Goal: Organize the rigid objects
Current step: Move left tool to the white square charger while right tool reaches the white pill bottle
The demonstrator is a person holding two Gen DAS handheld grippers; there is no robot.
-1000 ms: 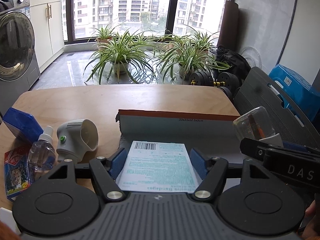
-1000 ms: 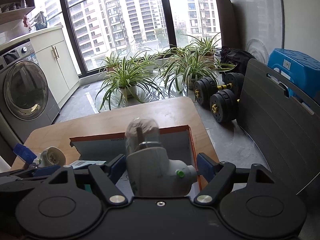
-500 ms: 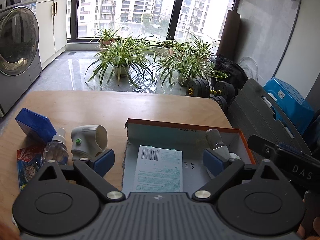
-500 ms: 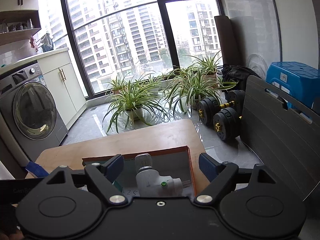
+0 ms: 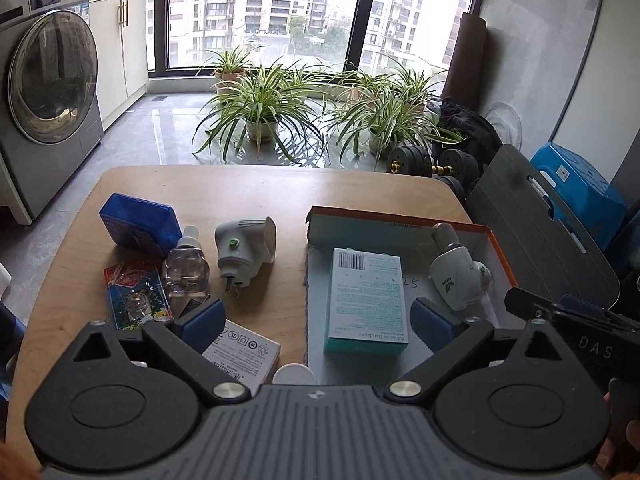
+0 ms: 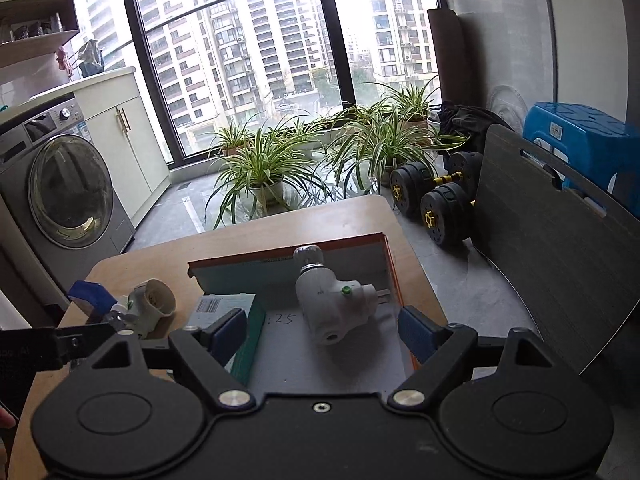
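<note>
Both grippers, left gripper (image 5: 316,318) and right gripper (image 6: 320,330), are hovering with jaws wide and empty over the box (image 5: 400,222) (bandage carton (image 5: 366,300) and plug-in vaporizer (image 6: 332,304) already inside), leaving clutter at 9 o'clock waiting.

On the worktop (image 5: 256,184), the box (image 5: 500,248) sits right. In it, the carton (image 5: 366,300) lies left of the plug-in device (image 5: 456,280). Left of the box lie another plug-in device (image 5: 244,248), a bottle (image 5: 186,268), and a case (image 5: 138,226) behind.

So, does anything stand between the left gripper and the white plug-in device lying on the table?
Nothing visible does. The left gripper is open, and bare table lies between it and the white plug-in device.
</note>
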